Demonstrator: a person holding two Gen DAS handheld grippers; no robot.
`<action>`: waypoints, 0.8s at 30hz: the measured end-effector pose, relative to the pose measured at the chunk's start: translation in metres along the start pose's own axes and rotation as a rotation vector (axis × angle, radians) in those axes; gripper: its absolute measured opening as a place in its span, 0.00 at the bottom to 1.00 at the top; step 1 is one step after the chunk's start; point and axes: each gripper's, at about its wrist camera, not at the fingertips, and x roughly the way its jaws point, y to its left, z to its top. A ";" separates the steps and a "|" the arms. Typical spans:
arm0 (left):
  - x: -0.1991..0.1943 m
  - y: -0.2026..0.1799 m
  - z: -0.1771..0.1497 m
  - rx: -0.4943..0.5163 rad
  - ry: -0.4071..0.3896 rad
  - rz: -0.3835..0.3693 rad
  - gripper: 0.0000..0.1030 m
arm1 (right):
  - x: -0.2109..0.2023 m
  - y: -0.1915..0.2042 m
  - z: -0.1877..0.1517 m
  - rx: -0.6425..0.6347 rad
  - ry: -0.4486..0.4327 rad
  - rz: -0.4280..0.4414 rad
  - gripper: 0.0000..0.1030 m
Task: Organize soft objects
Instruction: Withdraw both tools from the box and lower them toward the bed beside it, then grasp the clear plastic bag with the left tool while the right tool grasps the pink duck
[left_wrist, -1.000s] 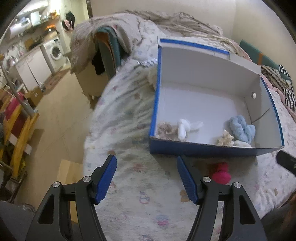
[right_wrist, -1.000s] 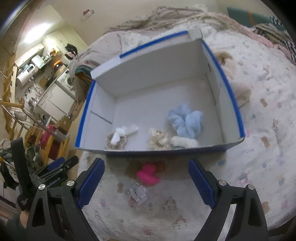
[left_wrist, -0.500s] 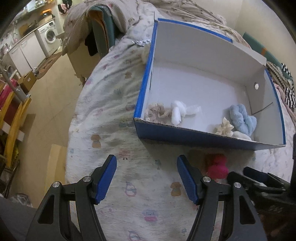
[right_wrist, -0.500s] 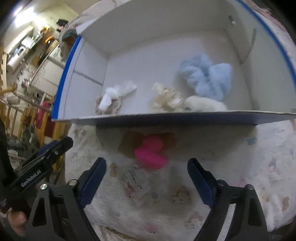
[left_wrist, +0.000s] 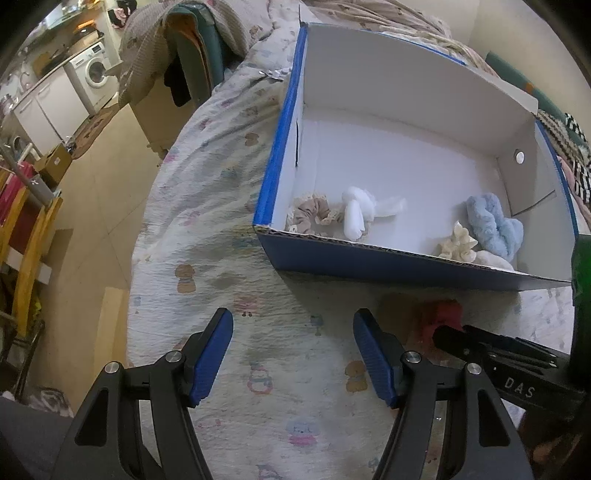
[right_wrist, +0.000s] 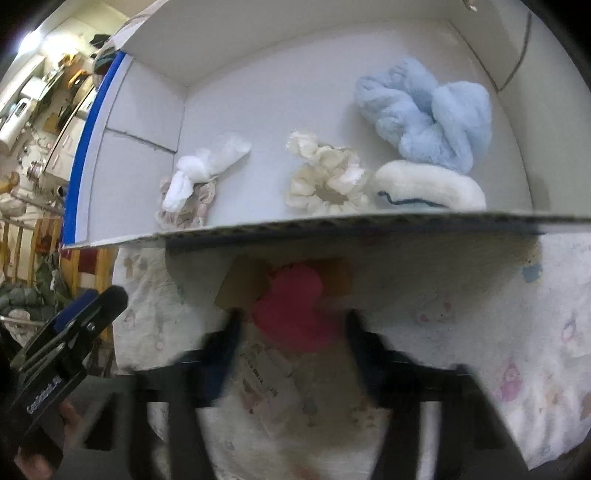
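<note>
Pink scrunchie (right_wrist: 295, 310) between closing right tool (right_wrist: 291, 325) | box (right_wrist: 332, 225) wall just beyond | left tool (left_wrist: 291, 354) open

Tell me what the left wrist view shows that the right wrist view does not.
Only the left wrist view: the washing machine and the floor.
Only the right wrist view: the paper tag beside the pink scrunchie, with the closing right tongs around the scrunchie.
Both: the box, the blue scrunchie and the white scrunchie inside, and the open left tongs.
</note>
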 end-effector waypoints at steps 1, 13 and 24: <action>0.001 -0.001 0.000 0.000 0.003 0.001 0.63 | -0.002 0.001 -0.001 -0.009 -0.006 0.007 0.38; 0.023 -0.045 -0.015 0.138 0.125 -0.114 0.63 | -0.046 -0.022 -0.013 -0.007 -0.113 -0.015 0.37; 0.056 -0.095 -0.041 0.289 0.276 -0.202 0.41 | -0.060 -0.051 -0.021 0.052 -0.141 -0.050 0.34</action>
